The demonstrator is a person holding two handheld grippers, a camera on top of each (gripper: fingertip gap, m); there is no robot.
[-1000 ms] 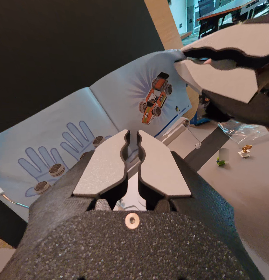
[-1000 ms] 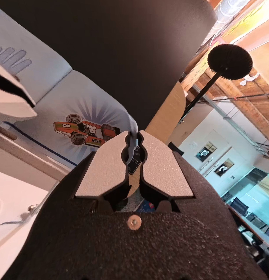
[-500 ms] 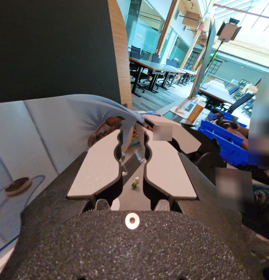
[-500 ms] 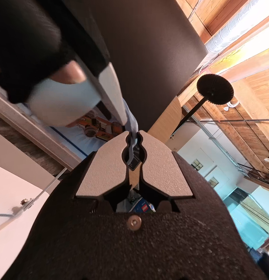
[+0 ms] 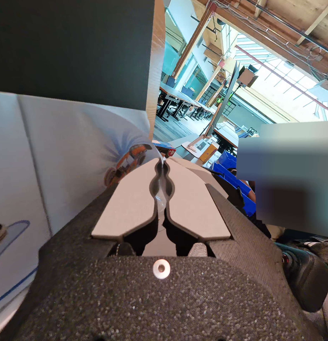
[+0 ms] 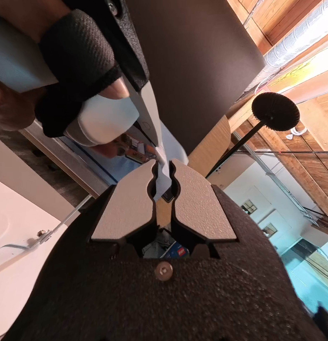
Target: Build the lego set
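Turning a page of the instruction booklet (image 5: 70, 147) propped upright: its corner is pinched in the left gripper (image 5: 162, 164); the right gripper (image 6: 163, 166) is slightly parted around it; folding it over comes next.

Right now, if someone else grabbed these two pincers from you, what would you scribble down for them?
Left gripper: shut on the corner of the instruction booklet, which stands open against a dark panel.
Right gripper: jaws slightly apart around the same page edge; I cannot tell whether it grips.
Bricks: none in view. A blue box sits behind the booklet.
Done: booklet open at a car picture.
Left: probably turning this page, then all the building.
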